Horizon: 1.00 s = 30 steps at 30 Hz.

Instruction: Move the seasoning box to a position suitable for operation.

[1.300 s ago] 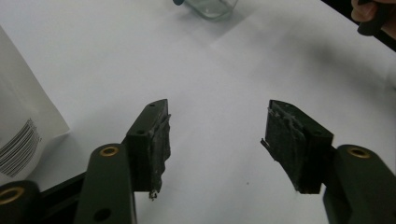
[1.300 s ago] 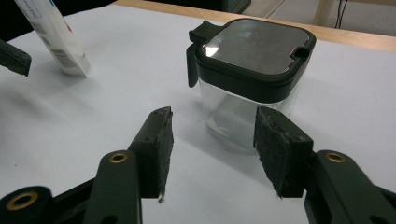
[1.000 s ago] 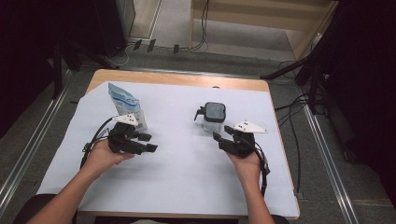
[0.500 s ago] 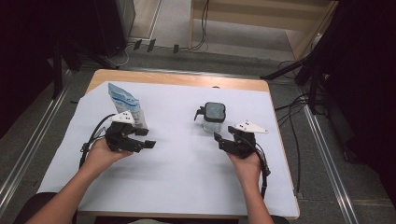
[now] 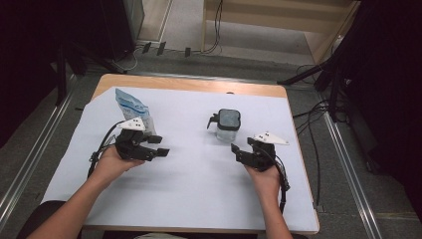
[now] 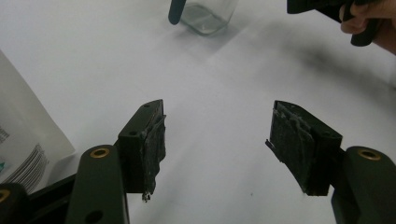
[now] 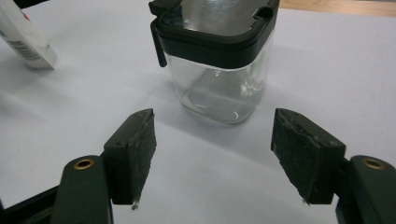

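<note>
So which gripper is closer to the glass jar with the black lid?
Right. The right gripper sits just in front of the jar, fingers open and aimed at it; the left gripper is across the table by the blue pouch.

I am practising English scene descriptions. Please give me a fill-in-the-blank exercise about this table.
1. The glass jar has a ____ lid.
2. The jar stands nearer the ____ gripper.
3. The blue and white pouch lies beside the ____ gripper.
4. Both grippers' jaws stand ____, holding nothing.

Missing words: black; right; left; open
</note>
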{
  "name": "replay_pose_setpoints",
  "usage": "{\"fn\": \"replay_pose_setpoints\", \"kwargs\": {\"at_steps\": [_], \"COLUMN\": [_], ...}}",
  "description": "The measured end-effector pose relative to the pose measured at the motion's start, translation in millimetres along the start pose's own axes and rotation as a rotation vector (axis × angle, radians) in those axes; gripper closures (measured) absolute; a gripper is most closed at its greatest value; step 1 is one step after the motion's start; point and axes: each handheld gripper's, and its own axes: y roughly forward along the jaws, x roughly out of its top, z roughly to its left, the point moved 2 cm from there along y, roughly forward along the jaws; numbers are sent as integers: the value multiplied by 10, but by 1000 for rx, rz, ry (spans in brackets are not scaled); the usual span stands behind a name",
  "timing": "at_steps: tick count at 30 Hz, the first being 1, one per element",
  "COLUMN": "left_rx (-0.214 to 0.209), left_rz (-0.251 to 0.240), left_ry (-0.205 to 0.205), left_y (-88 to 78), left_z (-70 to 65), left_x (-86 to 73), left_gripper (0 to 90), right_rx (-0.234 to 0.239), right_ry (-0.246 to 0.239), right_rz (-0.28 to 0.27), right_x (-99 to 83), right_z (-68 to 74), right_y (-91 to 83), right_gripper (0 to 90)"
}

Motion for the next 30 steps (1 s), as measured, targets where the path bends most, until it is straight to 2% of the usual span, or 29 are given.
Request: {"fn": "replay_pose_setpoints", "kwargs": {"at_steps": [4, 5, 8, 13, 14, 18, 21, 24, 25, 26, 29, 30], "left_rx": [16, 9, 9, 16, 7, 13, 6, 3, 3, 8, 5, 6], "left_rz": [24, 25, 13, 19, 15, 32, 23, 30, 30, 37, 42, 43], "left_ry": [-1, -2, -4, -4, -8, 1, -9, -5, -5, 5, 21, 22], "left_y": [-22, -31, -50, -46, -44, -49, -41, -56, -56, -64, -63, -62], "left_z": [14, 15, 18, 1, 0, -2, 0, -12, -12, -27, -50, -51], "left_x": [-16, -16, -12, -12, -12, -18, -23, -28, -28, -29, -34, -36], "left_gripper": [373, 372, 372, 370, 369, 367, 367, 367, 367, 365, 359, 360], "right_rx": [-7, -6, -11, -14, -16, -16, -21, -55, -55, -91, -116, -112], "right_ry": [15, 20, 12, 11, 11, 23, 28, 43, 43, 42, 52, 58], "right_rz": [-18, -20, -10, -7, -3, -8, -7, 4, 4, 10, 2, -2], "right_x": [17, 19, 15, 14, 11, 20, 30, 83, 83, 113, 142, 151], "right_z": [-18, -15, -6, 13, 15, 10, 3, 8, 8, 34, 72, 85], "right_y": [-13, -7, 18, 35, 38, 57, 87, 191, 191, 228, 260, 274], "right_gripper": [318, 318, 310, 301, 298, 280, 262, 181, 181, 152, 131, 97]}}
